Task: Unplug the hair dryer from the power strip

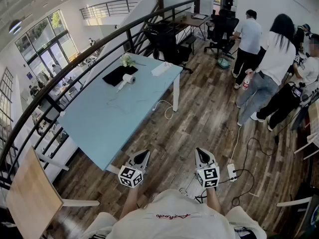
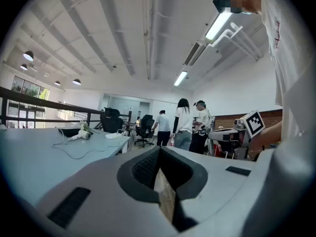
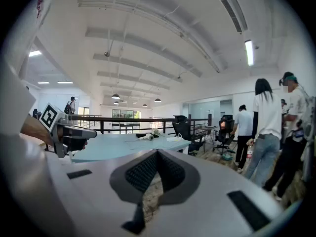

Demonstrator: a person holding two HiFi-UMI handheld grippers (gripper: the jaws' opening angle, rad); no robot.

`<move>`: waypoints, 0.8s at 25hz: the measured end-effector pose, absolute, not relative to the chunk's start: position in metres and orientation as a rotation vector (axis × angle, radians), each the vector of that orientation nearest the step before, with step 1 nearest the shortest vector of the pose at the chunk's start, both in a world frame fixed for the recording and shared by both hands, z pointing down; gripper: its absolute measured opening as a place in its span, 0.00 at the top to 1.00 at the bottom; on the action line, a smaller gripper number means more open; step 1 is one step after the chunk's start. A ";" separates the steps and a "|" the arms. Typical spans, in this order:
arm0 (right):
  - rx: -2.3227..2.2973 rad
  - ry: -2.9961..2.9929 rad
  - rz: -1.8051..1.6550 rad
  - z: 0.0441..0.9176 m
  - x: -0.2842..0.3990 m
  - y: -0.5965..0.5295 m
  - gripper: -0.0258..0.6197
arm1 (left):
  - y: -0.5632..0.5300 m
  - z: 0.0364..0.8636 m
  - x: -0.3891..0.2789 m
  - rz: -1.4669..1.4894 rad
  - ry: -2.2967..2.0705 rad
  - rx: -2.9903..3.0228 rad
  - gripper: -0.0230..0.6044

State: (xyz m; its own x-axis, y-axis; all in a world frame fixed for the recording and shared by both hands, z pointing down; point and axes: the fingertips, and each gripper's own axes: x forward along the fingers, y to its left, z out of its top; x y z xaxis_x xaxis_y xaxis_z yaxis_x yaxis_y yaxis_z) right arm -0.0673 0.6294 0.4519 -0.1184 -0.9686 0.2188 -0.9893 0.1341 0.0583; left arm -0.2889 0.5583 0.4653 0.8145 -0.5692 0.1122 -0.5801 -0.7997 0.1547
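Observation:
A white hair dryer (image 1: 128,79) lies at the far end of the light blue table (image 1: 99,128), beside a black mat (image 1: 119,74). Its thin cord (image 1: 124,102) trails across the tabletop. A white power strip (image 1: 161,68) rests near the table's far right corner. In the left gripper view the hair dryer (image 2: 80,136) and power strip (image 2: 113,136) are small and distant. Both grippers hover over the floor near my body, well short of the table: left gripper (image 1: 143,157) and right gripper (image 1: 201,156), each shut with nothing held.
Another power strip (image 1: 232,172) with cables lies on the wooden floor at right. Several people (image 1: 266,68) stand at the right. Black office chairs (image 1: 169,46) sit beyond the table. A railing (image 1: 75,63) runs along the left. A wooden chair (image 1: 30,198) stands near left.

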 end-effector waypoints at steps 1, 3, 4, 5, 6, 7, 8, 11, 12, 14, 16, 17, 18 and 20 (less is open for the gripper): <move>1.938 -2.205 0.148 0.452 -0.067 0.631 0.93 | 0.561 0.464 -0.289 0.089 -0.905 2.822 0.95; 1.938 -2.209 0.145 0.451 -0.067 0.634 0.93 | 0.564 0.461 -0.289 0.090 -0.913 2.830 0.95; 1.936 -2.211 0.144 0.450 -0.067 0.634 0.93 | 0.565 0.460 -0.289 0.088 -0.917 2.831 0.95; 1.934 -2.213 0.143 0.449 -0.066 0.634 0.93 | 0.565 0.459 -0.288 0.084 -0.919 2.829 0.95; 1.931 -2.215 0.143 0.448 -0.065 0.633 0.93 | 0.565 0.458 -0.286 0.080 -0.921 2.826 0.95; 1.929 -2.216 0.144 0.447 -0.063 0.633 0.93 | 0.565 0.458 -0.285 0.078 -0.924 2.823 0.95; 1.927 -2.218 0.144 0.448 -0.062 0.633 0.93 | 0.566 0.459 -0.283 0.078 -0.925 2.820 0.95; 1.925 -2.223 0.149 0.449 -0.056 0.633 0.93 | 0.568 0.462 -0.277 0.084 -0.928 2.816 0.95; 1.927 -2.227 0.151 0.449 -0.053 0.634 0.93 | 0.569 0.462 -0.275 0.086 -0.930 2.815 0.95; 1.930 -2.242 0.153 0.448 -0.046 0.635 0.93 | 0.569 0.461 -0.269 0.091 -0.937 2.818 0.95; 1.921 -2.253 0.149 0.447 -0.038 0.633 0.93 | 0.568 0.458 -0.261 0.093 -0.944 2.822 0.95; 1.913 -2.256 0.144 0.448 -0.034 0.632 0.93 | 0.567 0.458 -0.257 0.094 -0.949 2.825 0.95; 1.906 -2.260 0.139 0.449 -0.030 0.631 0.93 | 0.566 0.458 -0.253 0.096 -0.956 2.827 0.95; 1.895 -2.267 0.132 0.452 -0.022 0.628 0.93 | 0.564 0.460 -0.246 0.097 -0.973 2.829 0.95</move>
State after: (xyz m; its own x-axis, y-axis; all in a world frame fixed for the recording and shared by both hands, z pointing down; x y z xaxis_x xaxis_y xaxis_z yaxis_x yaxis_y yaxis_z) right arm -0.0220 0.6280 0.4520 -0.1690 -0.9658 0.1967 -0.9821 0.1819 0.0494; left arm -0.2455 0.5644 0.4598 0.7878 -0.6062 0.1090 -0.6158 -0.7790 0.1185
